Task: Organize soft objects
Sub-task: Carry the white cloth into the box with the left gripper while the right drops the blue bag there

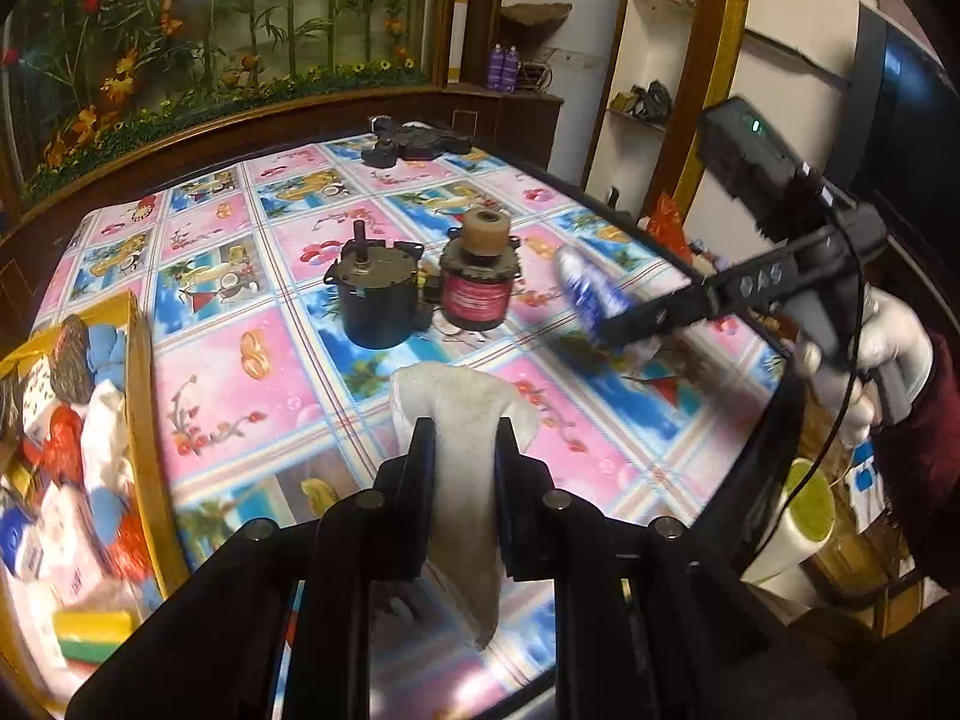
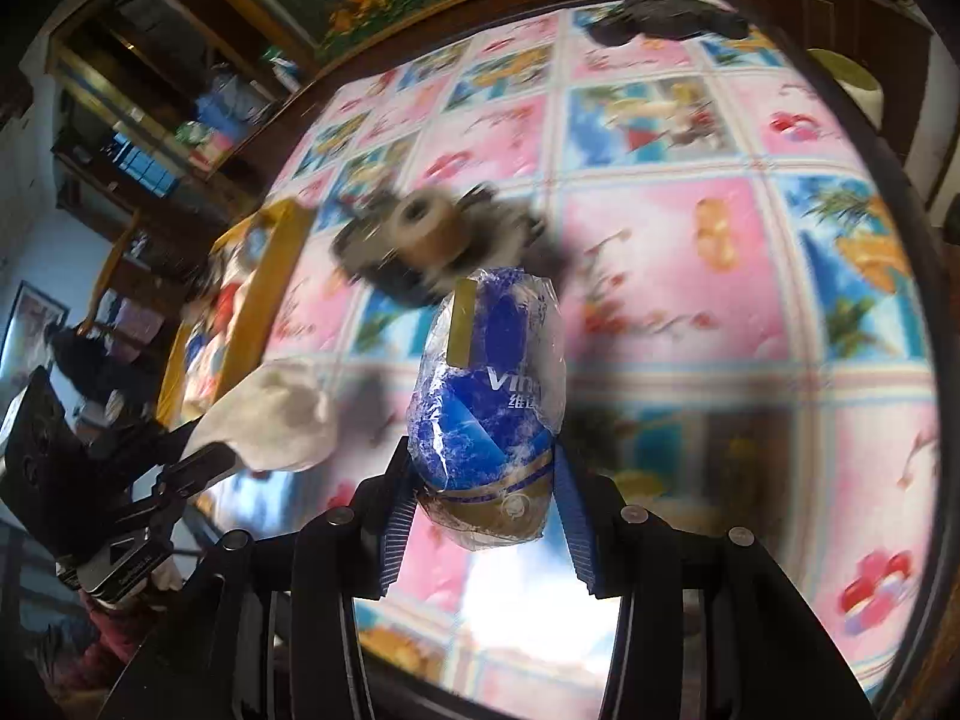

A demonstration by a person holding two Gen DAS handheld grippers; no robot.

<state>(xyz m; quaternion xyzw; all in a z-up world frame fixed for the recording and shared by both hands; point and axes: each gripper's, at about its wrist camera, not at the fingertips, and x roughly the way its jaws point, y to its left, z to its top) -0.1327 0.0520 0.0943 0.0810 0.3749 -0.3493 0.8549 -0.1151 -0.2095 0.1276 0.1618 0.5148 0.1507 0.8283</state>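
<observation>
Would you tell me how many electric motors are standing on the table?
2: a dark motor mid-table, and a red-labelled motor beside it on its right. More may be hidden.

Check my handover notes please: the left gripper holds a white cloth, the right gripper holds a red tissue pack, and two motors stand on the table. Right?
Not quite: the tissue pack in the right gripper is blue, as the right wrist view shows. The left gripper holds the white cloth, and two motors stand on the table.
</observation>
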